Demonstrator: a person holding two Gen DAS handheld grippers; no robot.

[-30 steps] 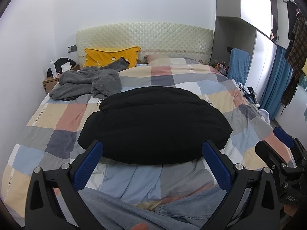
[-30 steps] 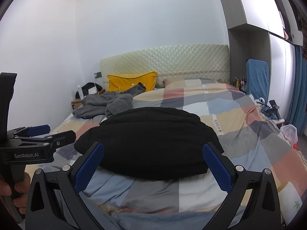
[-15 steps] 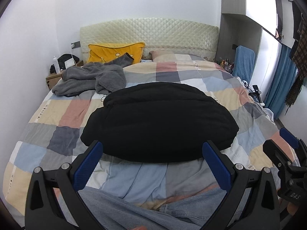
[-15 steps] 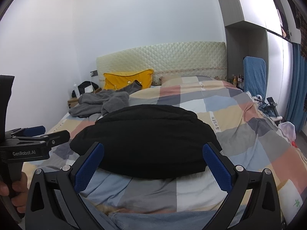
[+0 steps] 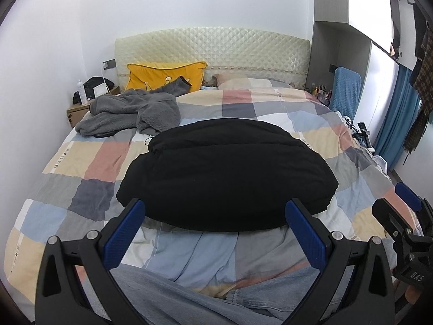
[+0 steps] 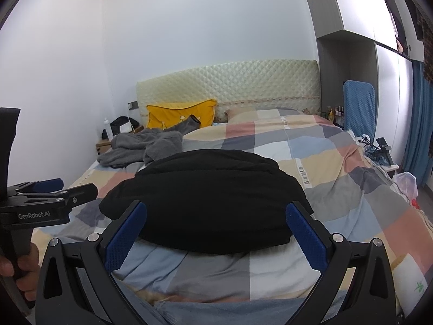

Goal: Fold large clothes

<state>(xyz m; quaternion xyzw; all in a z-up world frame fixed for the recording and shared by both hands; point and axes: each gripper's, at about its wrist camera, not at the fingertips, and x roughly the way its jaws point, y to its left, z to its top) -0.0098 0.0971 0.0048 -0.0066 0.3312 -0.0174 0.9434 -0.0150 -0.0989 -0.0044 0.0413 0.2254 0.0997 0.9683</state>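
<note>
A large black garment [image 5: 227, 173] lies folded in a flat bundle in the middle of the checked bed cover [image 5: 102, 159]; it also shows in the right wrist view [image 6: 208, 203]. A crumpled grey fleece garment [image 5: 135, 113] lies at the far left of the bed, also in the right wrist view [image 6: 143, 146]. My left gripper [image 5: 213, 230] is open and empty, held above the near edge of the bed, short of the black bundle. My right gripper [image 6: 216, 233] is open and empty, likewise short of the bundle. Each gripper shows at the edge of the other's view.
A yellow pillow [image 5: 165, 75] leans on the quilted headboard [image 5: 216, 48]. A nightstand [image 5: 81, 108] with small items stands far left. A blue chair [image 5: 346, 89], wardrobe and blue curtains [image 5: 397, 119] line the right side. Jeans-clad legs [image 5: 189, 303] are below the grippers.
Both grippers have lifted and drawn back slightly, so the bed and black bundle sit lower in view. Both stay open. The garments have not moved.
</note>
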